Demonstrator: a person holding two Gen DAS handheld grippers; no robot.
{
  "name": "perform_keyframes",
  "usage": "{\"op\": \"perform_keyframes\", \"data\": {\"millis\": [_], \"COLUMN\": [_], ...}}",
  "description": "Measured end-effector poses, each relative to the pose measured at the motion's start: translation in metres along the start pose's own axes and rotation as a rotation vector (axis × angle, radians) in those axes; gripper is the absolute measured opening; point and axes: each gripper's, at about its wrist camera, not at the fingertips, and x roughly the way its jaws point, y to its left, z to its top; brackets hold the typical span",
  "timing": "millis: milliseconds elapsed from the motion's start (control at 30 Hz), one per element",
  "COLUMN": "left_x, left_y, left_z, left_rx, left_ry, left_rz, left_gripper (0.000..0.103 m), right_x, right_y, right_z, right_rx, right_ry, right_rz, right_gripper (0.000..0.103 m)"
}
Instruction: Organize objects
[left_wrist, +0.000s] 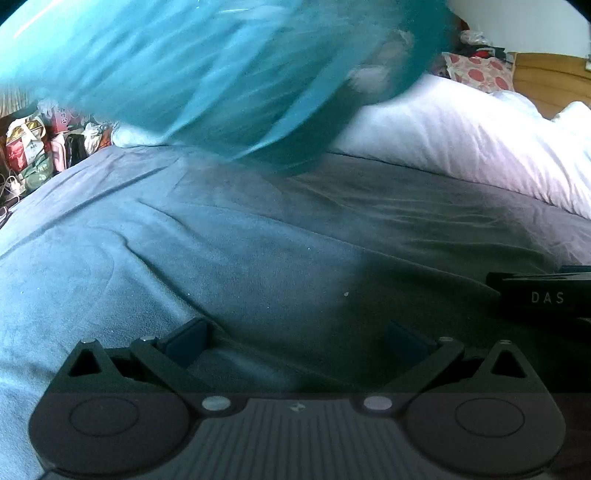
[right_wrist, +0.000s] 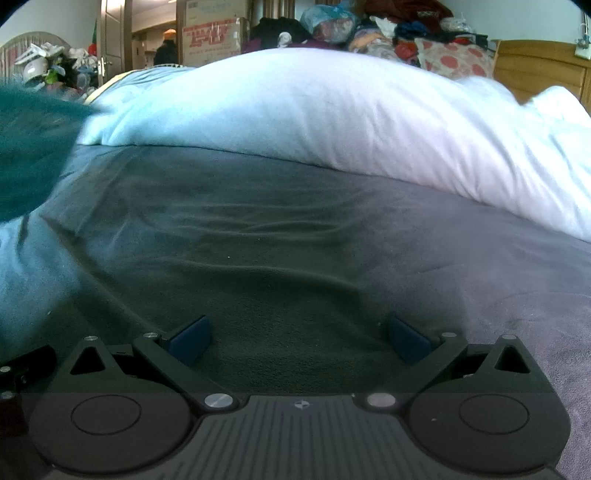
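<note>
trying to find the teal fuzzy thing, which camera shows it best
The left wrist view: the teal fuzzy thing fills its upper half above the bed sheet, though badly blurred. The right wrist view catches only an edge at far left, beside the white pillow.

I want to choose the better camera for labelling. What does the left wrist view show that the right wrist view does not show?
Only the left wrist view: the blurred teal object filling the upper frame, bags beside the bed, and the other tool's black body marked DAS.

Only the right wrist view: a door, cardboard boxes and a clothes pile.

Both: the grey bedsheet, white duvet, wooden headboard, and an open, empty tool: left tool, right tool.
</note>
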Motion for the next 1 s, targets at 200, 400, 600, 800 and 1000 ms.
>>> {"op": "perform_keyframes", "data": {"millis": [200,400,600,800,1000], "left_x": [0.0,-0.0024,0.0008,-0.0034,-0.0046], "left_y": [-0.0006,-0.0008,-0.0004,-0.0047,-0.0044], "left_z": [-0.0006,-0.0019,0.001,-0.0007,-0.0002], "left_rx": [0.003,0.003,0.008,0.014,0.023], "left_ry": [0.003,0.003,0.007,0.007,0.011], "left_rz": [0.002,0.006,0.005,0.022,0.029], "left_gripper": [0.103,0.103,0.103,0.103,0.103], "right_x": [0.0001,0.0001,0.0001,-0.0003,-0.0001], "right_y": [0.0,0.0,-0.0004,-0.0004,0.0004], "right_z": [0.0,0.0,0.0002,0.0003,0.0005], "right_rx": [0.0,0.001,0.002,0.003,0.004], "right_ry": [0.0,0.001,0.001,0.001,0.002], "right_rz": [-0.001,-0.001,-0.001,0.0,0.0], "right_gripper": [0.103,0.103,0.103,0.103,0.103]}}
